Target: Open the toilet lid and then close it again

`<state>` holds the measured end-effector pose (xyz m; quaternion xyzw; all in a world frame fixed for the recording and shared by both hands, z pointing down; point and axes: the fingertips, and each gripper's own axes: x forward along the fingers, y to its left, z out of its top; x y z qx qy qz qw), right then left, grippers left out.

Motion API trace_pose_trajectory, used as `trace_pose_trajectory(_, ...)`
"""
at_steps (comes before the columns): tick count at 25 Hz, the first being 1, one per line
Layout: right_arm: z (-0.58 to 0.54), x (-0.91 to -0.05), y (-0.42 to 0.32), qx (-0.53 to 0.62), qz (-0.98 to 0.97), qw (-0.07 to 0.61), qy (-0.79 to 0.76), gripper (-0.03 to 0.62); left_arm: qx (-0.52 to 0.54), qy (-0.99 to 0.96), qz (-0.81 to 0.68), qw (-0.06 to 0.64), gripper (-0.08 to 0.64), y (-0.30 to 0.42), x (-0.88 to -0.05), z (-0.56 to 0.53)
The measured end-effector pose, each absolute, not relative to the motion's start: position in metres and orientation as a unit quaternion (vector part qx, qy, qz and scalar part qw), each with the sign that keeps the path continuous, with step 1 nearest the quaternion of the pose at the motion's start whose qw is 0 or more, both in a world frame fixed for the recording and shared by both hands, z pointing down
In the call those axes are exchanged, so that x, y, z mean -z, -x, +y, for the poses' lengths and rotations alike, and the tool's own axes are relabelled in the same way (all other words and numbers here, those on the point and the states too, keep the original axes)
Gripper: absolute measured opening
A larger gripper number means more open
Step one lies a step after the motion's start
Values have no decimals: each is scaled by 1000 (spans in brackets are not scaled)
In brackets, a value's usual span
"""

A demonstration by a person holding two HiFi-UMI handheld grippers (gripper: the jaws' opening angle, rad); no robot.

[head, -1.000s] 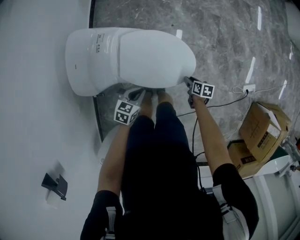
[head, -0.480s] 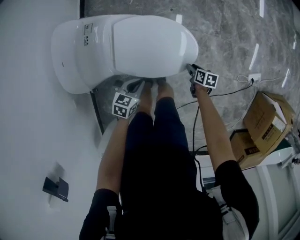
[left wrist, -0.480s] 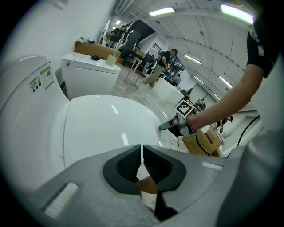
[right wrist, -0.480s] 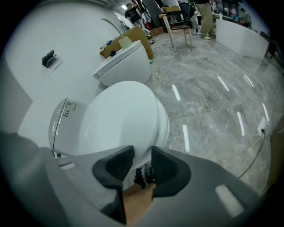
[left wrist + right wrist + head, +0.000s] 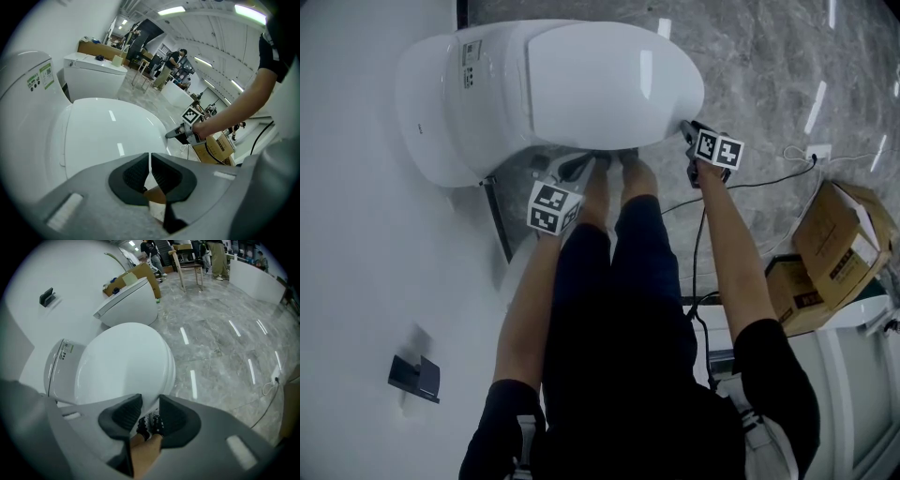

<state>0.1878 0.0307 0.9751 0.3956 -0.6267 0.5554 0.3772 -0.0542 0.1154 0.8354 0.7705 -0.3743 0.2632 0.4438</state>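
Noting the toilet lid (image 5: 609,84) down, lying about level. We hold the right gripper (image 5: 150,401) at its front rim. The jaws are part-way apart and have just been closing, with the rim between their tips and the pads against it. Our left gripper (image 5: 150,155) sits at the lid's near side, jaws together on nothing — the lid lies beyond its tips.
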Motion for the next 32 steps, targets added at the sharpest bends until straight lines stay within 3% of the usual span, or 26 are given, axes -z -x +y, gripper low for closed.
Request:
trace_pose_trajectory(10,30,-985,-187,-558,-635,356,-398,123,-258,-766,-385,446,25,68,-847,109)
trace_pose_trajectory(17,28,-975,-189,-530,-622,415,-400,123,-260,-772,-378,440,25,70,-830,100)
trace_pose_trajectory(27,27,-901,-139,-527,-648,381,-396,123,-268,-779,-372,428,25,83,-786,96)
trace_pose_trajectory(32,46,-847,-111,-480,-697,404,-348,123,-275,-790,-362,411,25,91,-749,98)
